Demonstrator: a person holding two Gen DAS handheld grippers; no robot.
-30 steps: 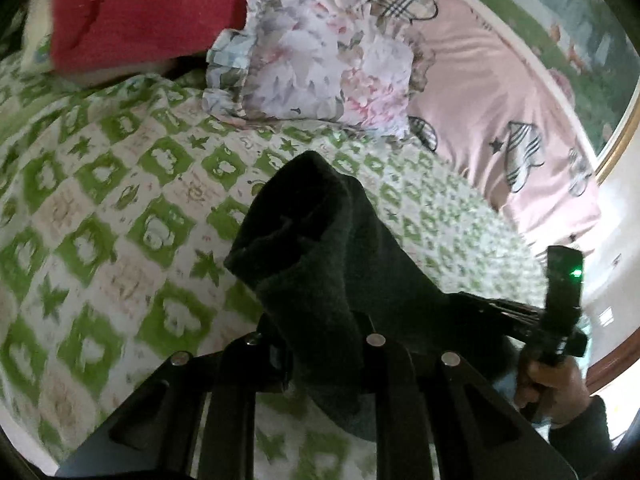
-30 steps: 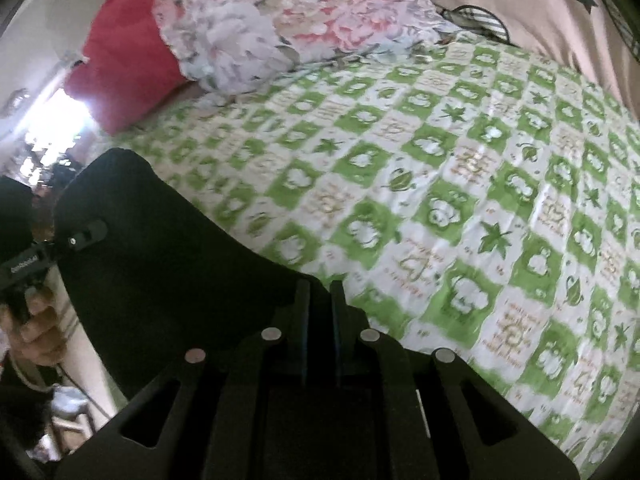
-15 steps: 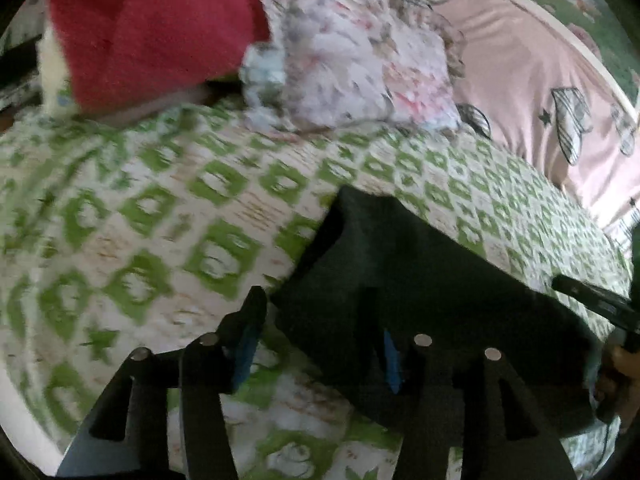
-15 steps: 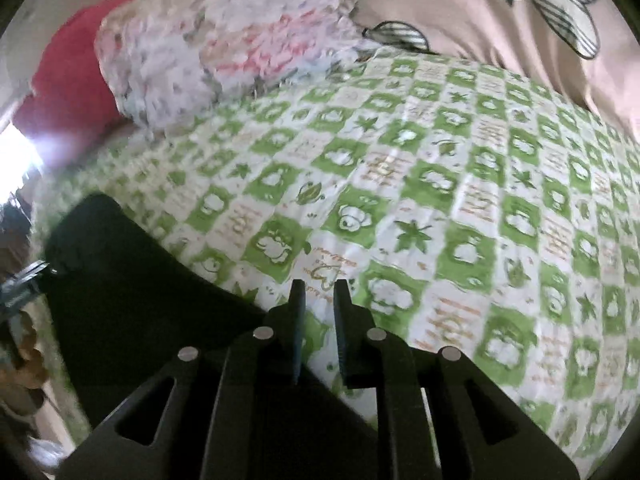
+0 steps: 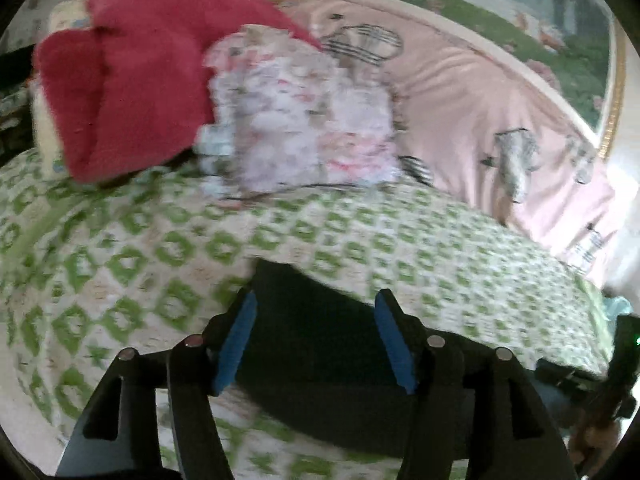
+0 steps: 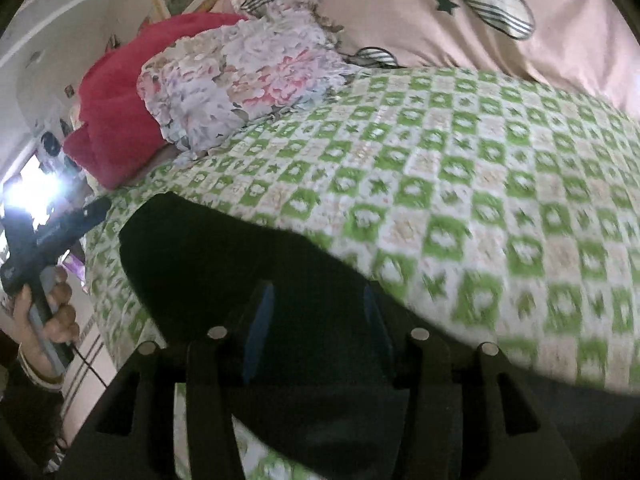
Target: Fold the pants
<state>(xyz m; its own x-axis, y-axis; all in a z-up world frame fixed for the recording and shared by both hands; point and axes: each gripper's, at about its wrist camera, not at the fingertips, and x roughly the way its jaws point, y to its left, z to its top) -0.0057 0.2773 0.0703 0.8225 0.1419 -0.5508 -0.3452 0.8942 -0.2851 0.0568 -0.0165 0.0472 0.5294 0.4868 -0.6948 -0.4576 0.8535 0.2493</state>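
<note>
- The dark, nearly black soft fabric pants (image 5: 320, 332) lie flat on the green-and-cream checked bedspread (image 5: 132, 264), near its front edge; in the right wrist view the same pants (image 6: 240, 264) spread as a wide dark sheet over the bedspread (image 6: 500, 208).
- The left gripper (image 5: 316, 332) has its blue-padded fingers (image 5: 236, 340) spread wide, released, above the pants with cloth showing between them; whether the pads touch the fabric cannot be told.
- The right gripper (image 6: 316, 320) is likewise spread apart over the pants, gripping nothing, blue pads (image 6: 256, 328) showing.
- At the left edge of the right wrist view, the person's left hand (image 6: 52, 312) holds the other gripper's handle beside the bed.
- Beyond the pants lie a floral ruffled pillow (image 5: 300, 120), a red fleece blanket (image 5: 132, 68) and a pink quilt with striped heart patches (image 5: 480, 108).
</note>
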